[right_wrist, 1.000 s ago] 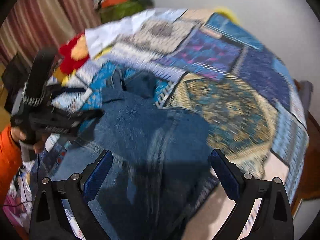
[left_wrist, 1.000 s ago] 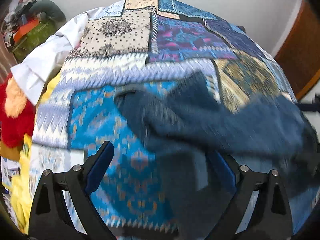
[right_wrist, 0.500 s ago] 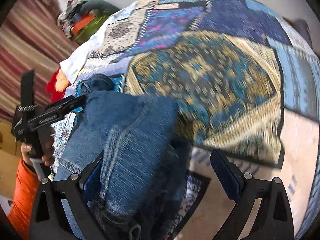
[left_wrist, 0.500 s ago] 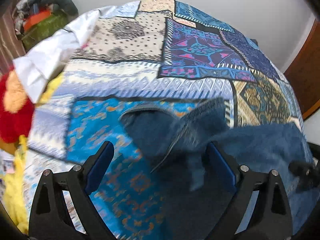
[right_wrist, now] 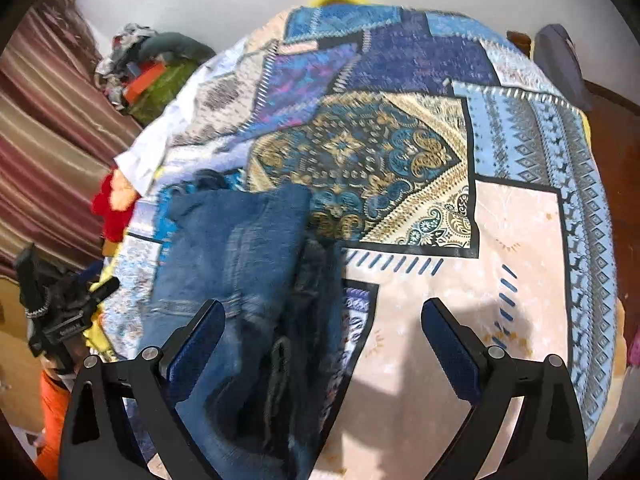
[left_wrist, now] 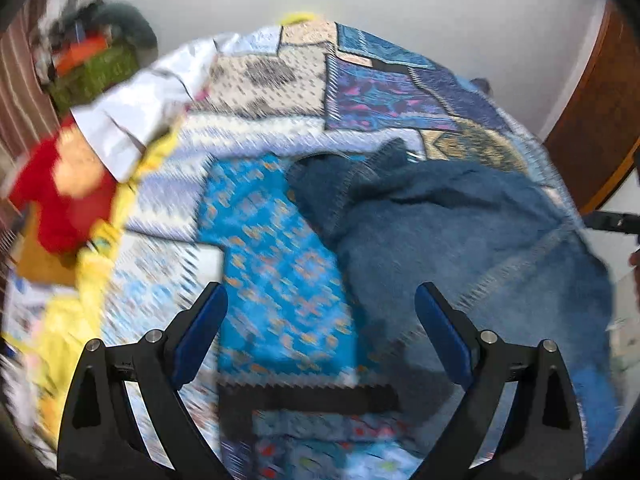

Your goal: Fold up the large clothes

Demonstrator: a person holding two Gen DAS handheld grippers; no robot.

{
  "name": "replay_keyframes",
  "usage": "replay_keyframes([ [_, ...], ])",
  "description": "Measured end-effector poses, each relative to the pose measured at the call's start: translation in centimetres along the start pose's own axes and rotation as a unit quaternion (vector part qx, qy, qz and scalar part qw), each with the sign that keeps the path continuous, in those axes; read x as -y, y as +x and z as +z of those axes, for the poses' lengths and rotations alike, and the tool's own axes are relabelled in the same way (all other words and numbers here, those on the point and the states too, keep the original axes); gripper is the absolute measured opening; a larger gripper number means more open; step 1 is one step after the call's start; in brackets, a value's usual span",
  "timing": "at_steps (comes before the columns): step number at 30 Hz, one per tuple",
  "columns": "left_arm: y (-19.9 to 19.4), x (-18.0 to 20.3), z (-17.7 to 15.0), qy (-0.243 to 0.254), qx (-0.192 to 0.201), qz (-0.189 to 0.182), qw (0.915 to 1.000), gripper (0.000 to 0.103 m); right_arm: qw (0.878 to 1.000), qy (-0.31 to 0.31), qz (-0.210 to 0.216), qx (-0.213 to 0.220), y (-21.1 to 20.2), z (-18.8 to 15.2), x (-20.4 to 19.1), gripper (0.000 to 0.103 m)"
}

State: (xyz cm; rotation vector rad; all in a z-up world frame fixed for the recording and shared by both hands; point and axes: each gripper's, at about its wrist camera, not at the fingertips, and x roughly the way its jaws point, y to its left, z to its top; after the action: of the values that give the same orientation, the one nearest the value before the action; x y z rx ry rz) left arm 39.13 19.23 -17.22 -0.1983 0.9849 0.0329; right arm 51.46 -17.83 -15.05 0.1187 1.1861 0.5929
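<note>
A pair of blue denim jeans (left_wrist: 460, 240) lies bunched and partly folded on a patchwork bedspread (left_wrist: 276, 264). In the left wrist view the jeans fill the right half, under and beyond the right finger. My left gripper (left_wrist: 320, 320) is open above the bedspread with nothing between its fingers. In the right wrist view the jeans (right_wrist: 236, 264) lie at lower left, partly under the left finger. My right gripper (right_wrist: 320, 332) is open and holds nothing; it hangs over the jeans' right edge and the pale patch of the bedspread (right_wrist: 512, 248). The left gripper (right_wrist: 60, 320) shows at far left, held by a hand with an orange sleeve.
A white garment (left_wrist: 132, 120), a red plush item (left_wrist: 64, 192) and yellow cloth (left_wrist: 96, 264) lie along the bed's left side. A pile of clothes (right_wrist: 152, 64) sits by the striped curtain (right_wrist: 44, 128). A wooden door (left_wrist: 600, 120) stands at right.
Both grippers have drawn back from the jeans and the views widened. The jeans now rest on the bed in a folded heap; the right gripper has swung right over the pale patch.
</note>
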Motion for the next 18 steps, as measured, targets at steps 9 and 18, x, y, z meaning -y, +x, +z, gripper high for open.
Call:
replay_keyframes([
  [9, 4.1, 1.6, -1.8, -0.082, -0.058, -0.126, 0.987, 0.096, 0.998, -0.014, 0.022, -0.057, 4.3, -1.9, -2.1, 0.098],
  [18, 10.4, 3.3, -1.0, -0.125, -0.126, -0.194, 0.9647, 0.102, 0.988, 0.026, 0.091, -0.123, 10.2, -1.9, -0.6, 0.098],
])
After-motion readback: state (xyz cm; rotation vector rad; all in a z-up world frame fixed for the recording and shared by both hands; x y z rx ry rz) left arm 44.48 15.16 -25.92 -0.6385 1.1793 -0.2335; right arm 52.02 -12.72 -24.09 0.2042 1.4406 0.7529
